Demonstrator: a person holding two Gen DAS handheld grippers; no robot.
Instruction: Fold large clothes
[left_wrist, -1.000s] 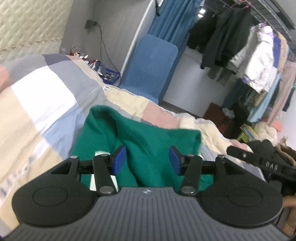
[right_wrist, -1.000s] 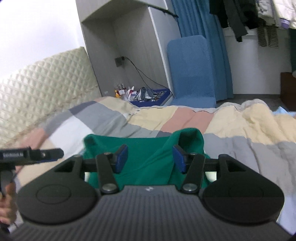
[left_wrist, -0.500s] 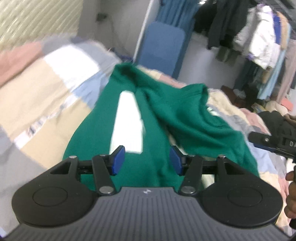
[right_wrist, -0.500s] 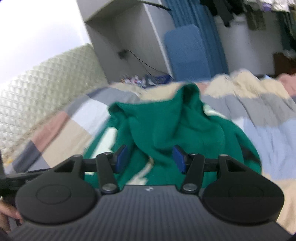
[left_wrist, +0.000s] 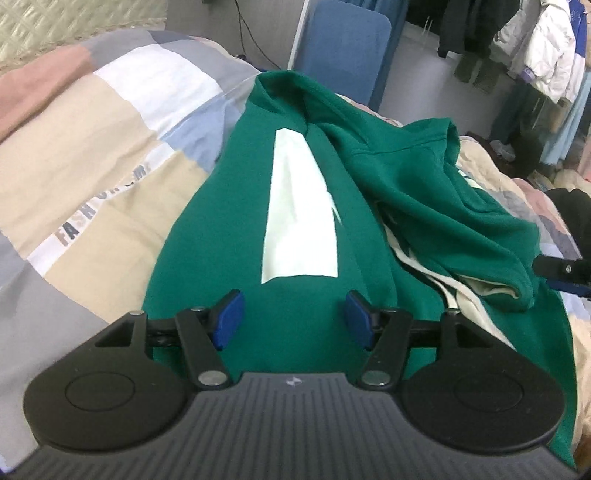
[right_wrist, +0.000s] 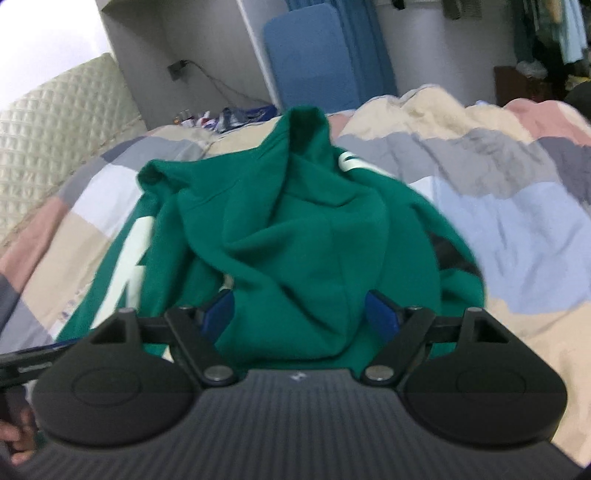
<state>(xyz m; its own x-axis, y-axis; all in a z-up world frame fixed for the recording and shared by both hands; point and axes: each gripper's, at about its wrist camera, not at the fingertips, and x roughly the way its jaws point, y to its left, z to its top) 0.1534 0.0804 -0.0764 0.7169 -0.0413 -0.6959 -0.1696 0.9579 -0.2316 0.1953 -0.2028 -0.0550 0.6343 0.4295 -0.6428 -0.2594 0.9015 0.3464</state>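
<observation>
A green sweatshirt (left_wrist: 303, 332) lies on a patchwork quilt (left_wrist: 92, 147) spread over a bed, its long axis running away from the person, with the near hem under the two tools and the far end reaching toward a blue chair (left_wrist: 343, 48) by the wall. The left half lies fairly flat and shows a white panel (left_wrist: 299, 214) that tapers toward the far end, while the right half is heaped: a fold of green cloth, possibly a sleeve or the upper body turned over, is bunched across it, with striped cream ribbing showing beneath. The left gripper (left_wrist: 293, 325) hovers low over the near flat part, its blue pads well apart and widening, with cloth beneath but nothing pinched between them. The right gripper (right_wrist: 301, 317) sits over the bunched mound, its jaws also widening; the heaped cloth rises into the gap between the pads, yet the pads do not appear to press on it. Both tools point down and away along the garment, which suits letting go of a fold just laid, or taking a fresh hold at the near edge; judged from the heap, the right side needs smoothing before another fold
</observation>
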